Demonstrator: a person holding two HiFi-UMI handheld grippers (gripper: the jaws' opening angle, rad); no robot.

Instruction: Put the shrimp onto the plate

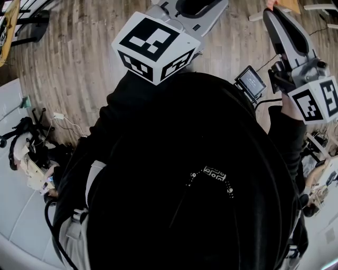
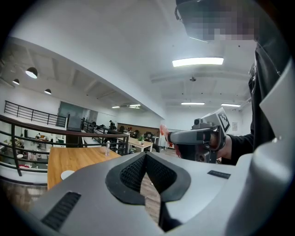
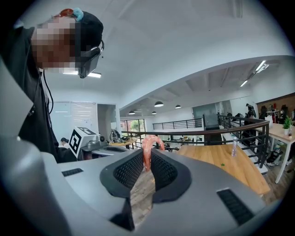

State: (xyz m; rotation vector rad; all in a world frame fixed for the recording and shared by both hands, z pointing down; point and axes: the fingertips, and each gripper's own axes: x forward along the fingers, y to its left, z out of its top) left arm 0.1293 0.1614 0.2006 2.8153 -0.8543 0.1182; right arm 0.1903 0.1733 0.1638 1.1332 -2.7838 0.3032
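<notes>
My right gripper (image 3: 148,161) is shut on a pink curled shrimp (image 3: 149,148), which sticks up from between the jaw tips. The left gripper view shows the same gripper (image 2: 171,137) held up in the air, the shrimp (image 2: 162,130) at its tip. My left gripper (image 2: 146,156) is shut with nothing between its jaws. In the head view both grippers are raised in front of the person's black top, the left gripper (image 1: 193,8) at top centre and the right gripper (image 1: 272,10) at top right. A small white plate (image 2: 67,174) lies on a wooden table (image 2: 78,159).
A dark metal railing (image 2: 41,133) runs beside the wooden table (image 3: 221,159), where a clear bottle (image 3: 233,147) stands. Below me are wooden floorboards (image 1: 68,63). Cables and gear (image 1: 26,142) lie on a white surface at the left.
</notes>
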